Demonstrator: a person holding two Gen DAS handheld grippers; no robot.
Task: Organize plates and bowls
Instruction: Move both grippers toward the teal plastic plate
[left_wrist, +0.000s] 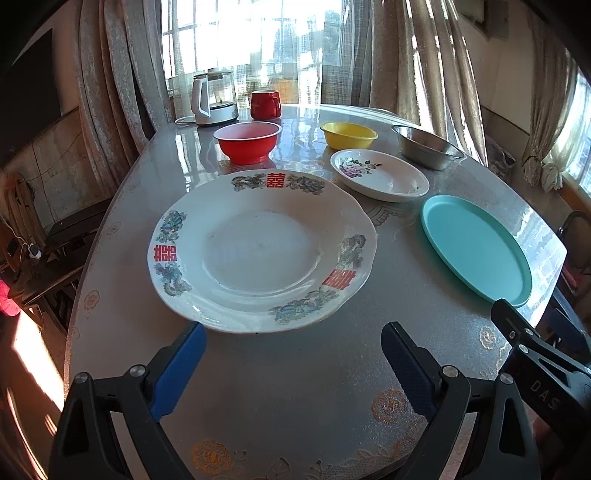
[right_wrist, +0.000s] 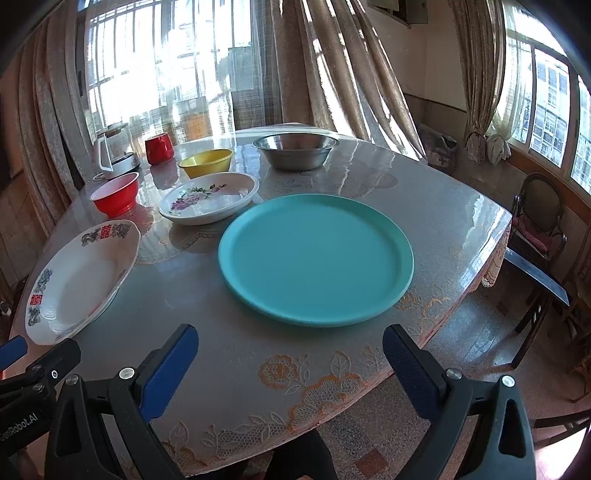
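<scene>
Nothing is gathered yet, so I judge the task is at its first step. The left hand-held gripper (left_wrist: 293, 341) is wide apart and empty, just before the patterned plate (left_wrist: 260, 247) near the worktop's (left_wrist: 295, 398) front edge. The right hand-held gripper (right_wrist: 290, 343) is also wide and empty, facing the teal plate (right_wrist: 316, 258). Behind are the flowered dish (left_wrist: 378, 174), red bowl (left_wrist: 247, 142), yellow bowl (left_wrist: 348, 134) and steel bowl (left_wrist: 426, 146), all apart. The next move calls for closing on one plate's rim. The worktop's far edge is lost in window glare.

Three plates (left_wrist: 262, 251), three bowls (left_wrist: 247, 142), one mug (left_wrist: 265, 104), one kettle (left_wrist: 216, 98).
</scene>
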